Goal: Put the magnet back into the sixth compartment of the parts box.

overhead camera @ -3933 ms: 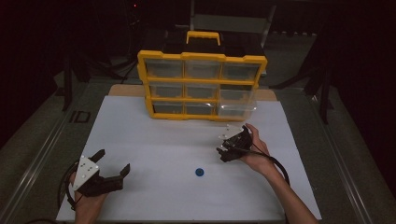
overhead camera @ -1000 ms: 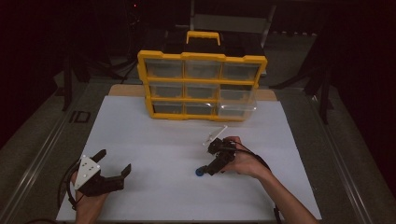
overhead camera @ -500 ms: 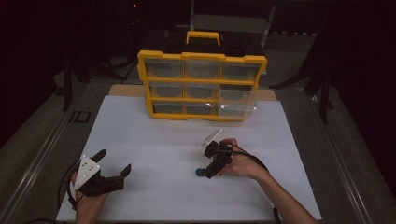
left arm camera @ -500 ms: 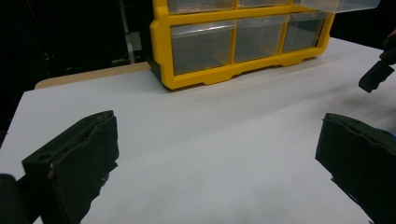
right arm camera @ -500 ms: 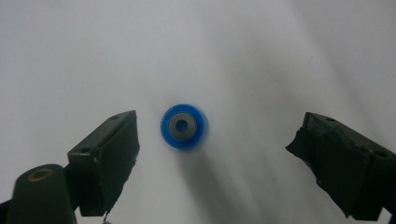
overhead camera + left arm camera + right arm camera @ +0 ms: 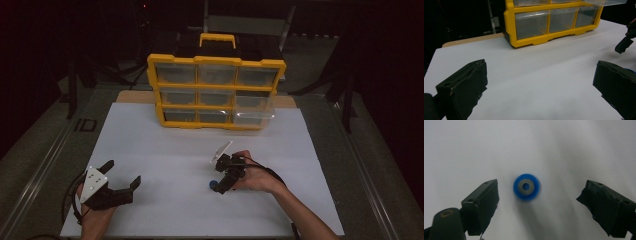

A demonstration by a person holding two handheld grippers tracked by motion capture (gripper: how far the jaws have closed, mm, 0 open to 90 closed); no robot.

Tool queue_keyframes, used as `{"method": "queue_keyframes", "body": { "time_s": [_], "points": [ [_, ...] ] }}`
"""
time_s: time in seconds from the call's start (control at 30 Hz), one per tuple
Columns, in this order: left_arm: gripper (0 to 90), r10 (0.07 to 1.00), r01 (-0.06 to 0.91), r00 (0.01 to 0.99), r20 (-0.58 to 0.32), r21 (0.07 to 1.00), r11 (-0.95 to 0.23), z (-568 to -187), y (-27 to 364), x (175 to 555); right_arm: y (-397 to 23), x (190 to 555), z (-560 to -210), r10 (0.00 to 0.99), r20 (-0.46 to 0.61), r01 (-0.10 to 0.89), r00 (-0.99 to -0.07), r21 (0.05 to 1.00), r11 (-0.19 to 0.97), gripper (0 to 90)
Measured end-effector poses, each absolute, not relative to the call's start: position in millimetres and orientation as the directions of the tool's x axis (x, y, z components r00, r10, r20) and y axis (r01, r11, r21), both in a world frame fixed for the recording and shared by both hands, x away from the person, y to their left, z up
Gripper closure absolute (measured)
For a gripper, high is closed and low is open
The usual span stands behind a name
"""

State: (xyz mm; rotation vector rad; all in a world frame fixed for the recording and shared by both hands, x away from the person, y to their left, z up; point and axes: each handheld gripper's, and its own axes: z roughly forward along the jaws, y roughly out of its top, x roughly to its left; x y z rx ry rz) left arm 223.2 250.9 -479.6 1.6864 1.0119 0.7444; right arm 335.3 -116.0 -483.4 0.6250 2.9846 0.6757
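A small blue disc with a grey metal centre lies flat on the white table top; in the high view the blue disc sits just front of centre. My right gripper hangs over it, tilted down. In the right gripper view my right gripper is open, one jaw on each side of the disc, neither touching it. My left gripper rests open at the front left with nothing between its jaws. From the left gripper view, my left gripper faces the organiser.
A yellow drawer organiser with clear drawers stands upright at the back centre; from the left gripper it is the yellow organiser ahead. Its right-hand drawer in the lower rows is pulled out. Dark floor surrounds the table edges.
The right gripper has come from near the pulled-out drawer toward the front left and now sits over the blue disc. The left gripper has not moved.
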Motion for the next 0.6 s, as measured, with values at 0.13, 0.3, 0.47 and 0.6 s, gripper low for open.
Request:
{"method": "queue_keyframes", "body": {
  "time_s": [0.13,0.3,0.47,0.6],
  "points": [
    [0.0,0.887,0.277,0.462,0.012,0.948,-0.158,-480,251,224,-114,334,-486,0.381,0.062,0.373,-0.922,0.402,0.836,13.6],
    [0.0,0.887,0.279,0.462,0.012,0.947,-0.159,-480,251,224,-109,333,-489,0.373,0.059,0.365,-0.926,0.388,0.846,13.6],
    [0.0,0.887,0.279,0.461,0.013,0.947,-0.159,-480,251,224,-105,330,-492,0.358,0.042,0.347,-0.933,0.368,0.863,13.2],
    [0.0,0.887,0.278,0.461,0.012,0.947,-0.158,-480,251,223,-102,329,-495,0.353,0.031,0.340,-0.935,0.354,0.871,13.6]
  ]
}}
